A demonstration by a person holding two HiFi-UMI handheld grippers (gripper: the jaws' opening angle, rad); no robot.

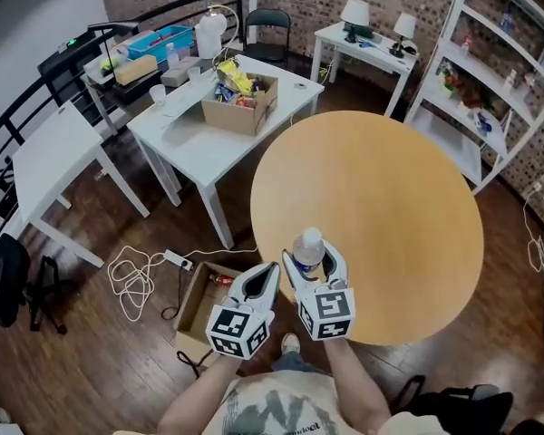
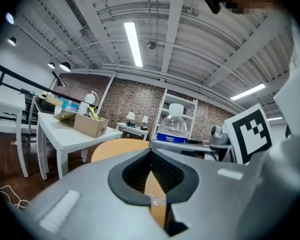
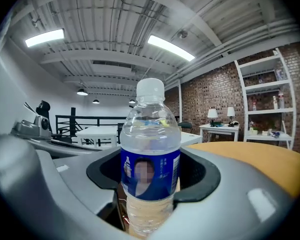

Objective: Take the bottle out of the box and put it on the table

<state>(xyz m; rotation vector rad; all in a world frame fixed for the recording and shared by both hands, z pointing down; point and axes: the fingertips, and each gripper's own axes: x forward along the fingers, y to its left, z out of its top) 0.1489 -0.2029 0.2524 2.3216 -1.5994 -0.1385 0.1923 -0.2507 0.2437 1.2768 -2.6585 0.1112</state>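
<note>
Down and left of the left tongs (image 1: pixel 268 272), the box (image 1: pixel 199 299) sits open on the floor with something red inside. The bottle is already out of it. The left tongs are closed on nothing: the left gripper view shows their pads meeting, with only the hollow between them. They sit just beside the right tongs (image 1: pixel 314 263), almost touching.

The right tongs are clamped on the bottle (image 3: pixel 151 154), which stands upright in their padded hollow. The pads press at the label (image 3: pixel 151 176), with the shoulder and cap (image 1: pixel 308 240) rising above them. The round tabletop (image 1: pixel 390 216) spreads ahead and to the right of both tongs. The bottle seems to be over its near rim, though the steep head view doesn't settle whether it has cleared the edge.

What's left, I'd judge, is to carry it further in and set it down, and these are the risks
- A release this close to the rim could send the bottle off the edge and back to the floor
- The bottle is smooth, round and part full, so a tilt of the right tongs could let it slide or swivel in the pads
- If the pads open before the base is flat on the tabletop, the bottle would drop and likely topple
- The left tongs crowd the right, so a stray nudge on release could knock the bottle over
</note>
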